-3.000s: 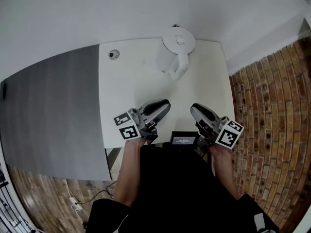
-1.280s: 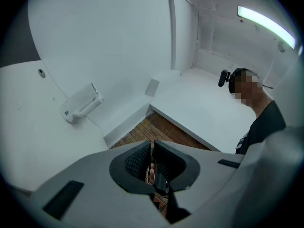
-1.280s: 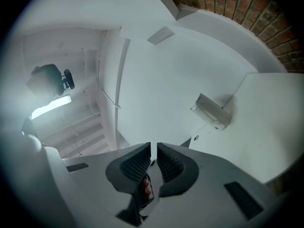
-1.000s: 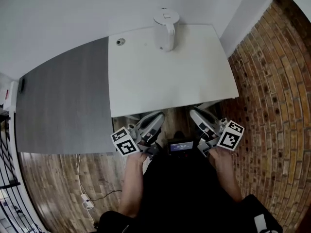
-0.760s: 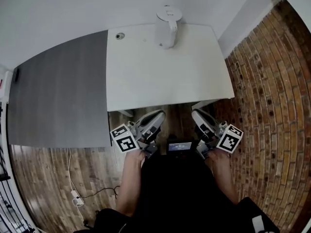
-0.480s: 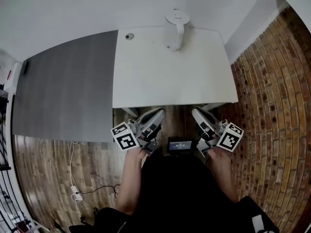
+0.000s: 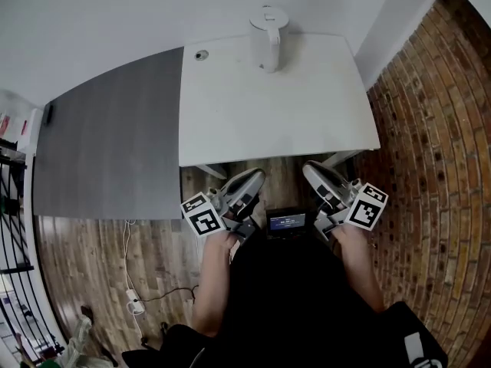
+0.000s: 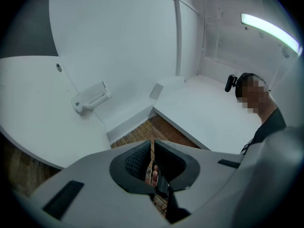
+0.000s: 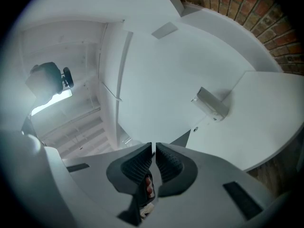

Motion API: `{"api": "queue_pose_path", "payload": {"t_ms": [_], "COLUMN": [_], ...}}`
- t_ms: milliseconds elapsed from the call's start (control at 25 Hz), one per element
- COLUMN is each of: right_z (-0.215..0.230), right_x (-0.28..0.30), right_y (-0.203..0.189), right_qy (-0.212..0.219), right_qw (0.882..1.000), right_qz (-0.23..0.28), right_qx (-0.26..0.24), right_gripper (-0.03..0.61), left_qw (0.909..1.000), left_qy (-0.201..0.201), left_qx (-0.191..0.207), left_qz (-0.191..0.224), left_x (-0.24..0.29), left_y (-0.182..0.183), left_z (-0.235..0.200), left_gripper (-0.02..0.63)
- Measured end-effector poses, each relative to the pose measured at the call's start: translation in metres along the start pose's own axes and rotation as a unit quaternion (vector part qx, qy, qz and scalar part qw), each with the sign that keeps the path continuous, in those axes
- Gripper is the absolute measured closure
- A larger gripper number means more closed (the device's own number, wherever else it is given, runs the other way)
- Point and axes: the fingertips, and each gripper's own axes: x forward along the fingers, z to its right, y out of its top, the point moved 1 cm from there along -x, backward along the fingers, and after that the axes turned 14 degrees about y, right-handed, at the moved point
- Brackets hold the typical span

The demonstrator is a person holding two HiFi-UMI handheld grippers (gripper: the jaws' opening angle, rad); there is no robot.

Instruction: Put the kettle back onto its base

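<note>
1. The white electric kettle (image 7: 268, 31) stood upright at the far edge of the white table (image 7: 276, 113), and its handle seemed to face the person. No separate base could be made out under or beside it, so it could not be told whether the kettle already sat on one.
2. A small round fitting (image 7: 201, 54) sat in the tabletop to the kettle's left, apart from it. It looked too small to be the base.
3. The left gripper (image 7: 247, 184) was clenched on nothing. Its own view showed the ribbed pads drawn together with only wooden floor behind them. It hung over the floor, short of the table's near edge and well apart from the kettle.
4. The right gripper (image 7: 314, 176) was likewise closed and empty. It was level with the left one and also short of the near edge.
5. As a judgement, no carrying step was in hand, since neither tool was near the kettle. Either the kettle was already seated or the work had not begun.
6. If the kettle needed placing, the next move called for stepping up to the table and finding the base. One gripper would then open and close on the handle, lift the kettle level, and lower it squarely onto the base.
</note>
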Motion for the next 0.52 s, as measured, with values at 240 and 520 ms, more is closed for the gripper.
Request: {"api": "queue_pose_path", "payload": {"t_ms": [240,520], "right_z": [0.001,0.002], "right_x": [-0.009,-0.015], "right_y": [0.005,0.006], "right_qy": [-0.005,-0.012], "right_qw": [1.000,1.000], "right_qz": [0.003,0.004], "right_qx": [-0.005,-0.006], "right_gripper": [0.541,0.541], "left_qw": [0.9999,0.9999], "left_qy": [-0.003,-0.006], "left_qx": [-0.002,-0.007], "left_qz": [-0.009,-0.014], "left_x": [0.010,0.014], "left_y": [-0.006,-0.010], "left_z": [0.002,0.001], "left_gripper": [0.577,0.577]}}
